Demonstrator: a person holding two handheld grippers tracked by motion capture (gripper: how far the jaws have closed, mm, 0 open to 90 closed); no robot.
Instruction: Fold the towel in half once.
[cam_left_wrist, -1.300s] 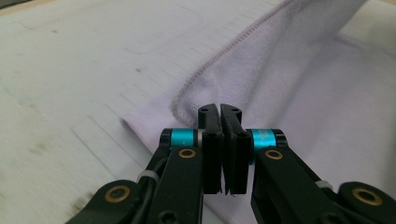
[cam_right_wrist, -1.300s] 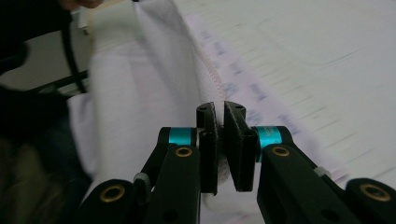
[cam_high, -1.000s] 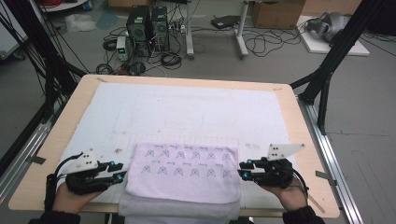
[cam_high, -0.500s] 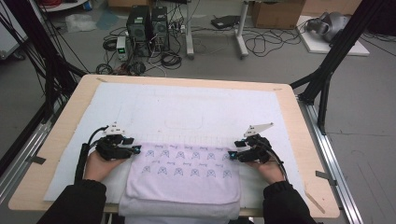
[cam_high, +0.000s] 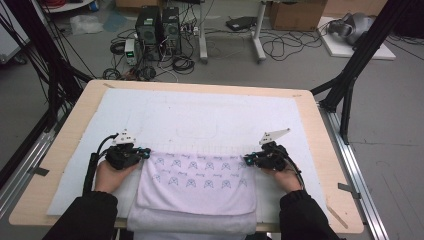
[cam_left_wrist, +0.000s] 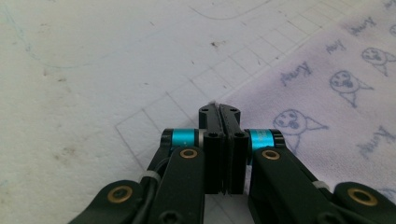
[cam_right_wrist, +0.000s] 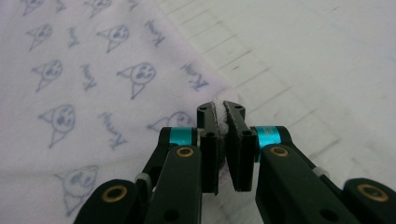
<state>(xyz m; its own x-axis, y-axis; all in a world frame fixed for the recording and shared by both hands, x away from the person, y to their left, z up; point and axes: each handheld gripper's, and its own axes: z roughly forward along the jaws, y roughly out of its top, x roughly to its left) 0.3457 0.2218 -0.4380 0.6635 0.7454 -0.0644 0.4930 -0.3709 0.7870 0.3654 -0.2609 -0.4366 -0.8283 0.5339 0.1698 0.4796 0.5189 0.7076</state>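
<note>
Both hands have gone forward from the near corners of the cloth (cam_high: 197, 180) to its far corners since a second ago, and both sets of jaws have just been closing.

Left gripper (cam_high: 146, 152): at the far left corner of the cloth. In the left gripper view (cam_left_wrist: 218, 111) the jaws stand pressed together, a sliver of white fabric edge poking out at the tips. The cloth (cam_left_wrist: 327, 88) runs off to the right of the jaws. Left hand (cam_high: 111, 172) lies low on the mat behind the gripper, dark sleeve at the table edge.

Right gripper (cam_high: 246, 161): at the far right corner of the cloth. In the right gripper view (cam_right_wrist: 223, 112) the jaws are clamped on the corner, with a strip of white fabric pinched between them. The cloth (cam_right_wrist: 84, 84) spreads to the left of the jaws. Right hand (cam_high: 285, 176) sits behind the gripper.

Cloth: pale lilac, printed with small blue faces and script. It lies flat on the white mat (cam_high: 210, 115) at the near middle of the table (cam_high: 330, 145). A folded thicker layer shows at its near edge and hangs over the table's front.

Mat: white, with faint grid lines and a pen outline drawn beyond the cloth. Wooden table border shows around it.
</note>
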